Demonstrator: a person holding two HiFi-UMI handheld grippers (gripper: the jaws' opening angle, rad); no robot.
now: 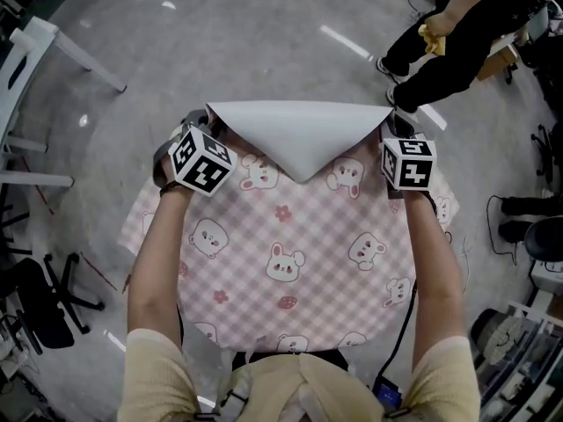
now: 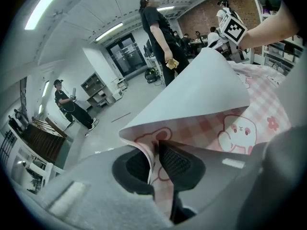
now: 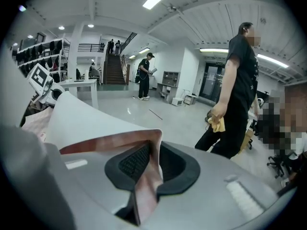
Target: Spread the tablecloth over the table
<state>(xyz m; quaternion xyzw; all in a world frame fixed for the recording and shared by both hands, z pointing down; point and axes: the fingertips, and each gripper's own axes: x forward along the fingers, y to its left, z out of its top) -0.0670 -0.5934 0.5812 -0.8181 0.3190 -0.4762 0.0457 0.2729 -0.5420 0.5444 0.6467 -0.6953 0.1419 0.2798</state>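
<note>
Bench: hidden entirely under its cover, no bare surface showing.
Lying on it: one tablecloth (image 1: 290, 244), pink check printed with bear and rabbit faces, sides draping over the edges. Its far edge is turned back in a triangular flap (image 1: 299, 134) that shows a plain grey underside.
Floor (image 1: 220, 42): grey, glossy. It carries a white frame (image 1: 62, 47), a black office chair (image 1: 44, 297) and a standing person (image 1: 440, 51).
</note>
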